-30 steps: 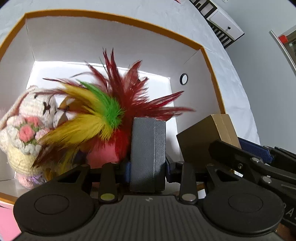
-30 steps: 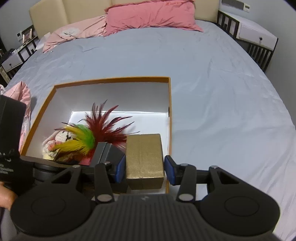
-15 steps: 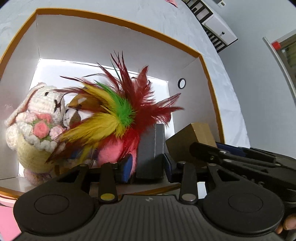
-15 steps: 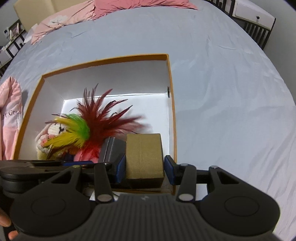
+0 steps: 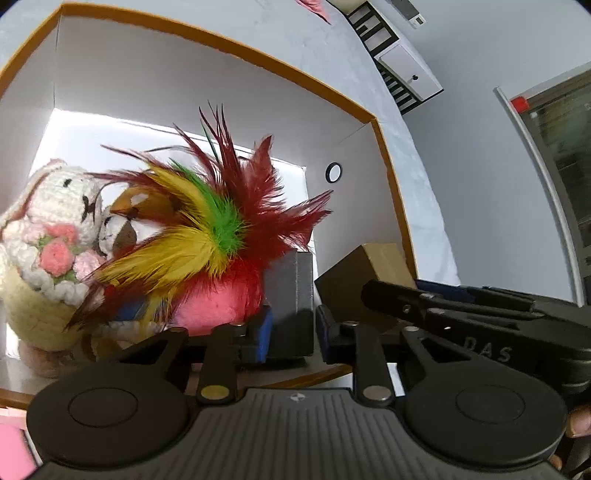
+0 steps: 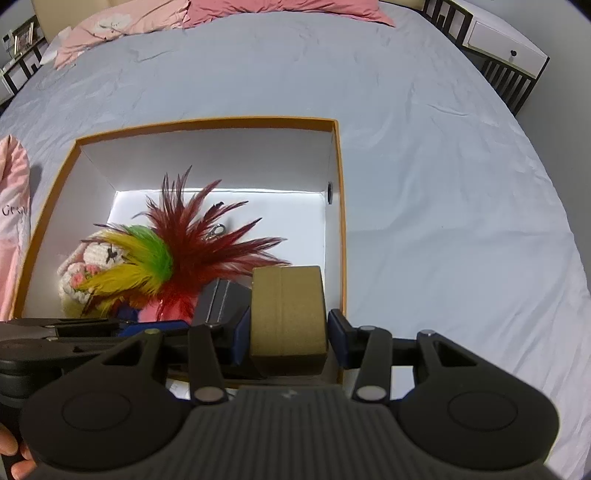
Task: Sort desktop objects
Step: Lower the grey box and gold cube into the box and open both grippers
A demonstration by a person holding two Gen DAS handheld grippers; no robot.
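Left wrist view, at its left edge, gives the crocheted bunny [image 5: 51, 236] a clear face beside the feather toy [image 5: 207, 229], both inside the orange-rimmed box [image 5: 391, 184]; at lower centre the left gripper [image 5: 291, 328] jaws pinch the grey box [image 5: 291, 288], and "DAS" reads on the neighbouring tool. Right wrist view alone shows the bed [image 6: 443, 166], pink pillows [image 6: 184, 14] along the top, and the right gripper [image 6: 288, 328] jaws pinching the gold box [image 6: 288, 314] in the box's lower right corner.

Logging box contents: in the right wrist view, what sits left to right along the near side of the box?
Crochet bunny → feather toy → grey box → gold box, between the right gripper fingers.
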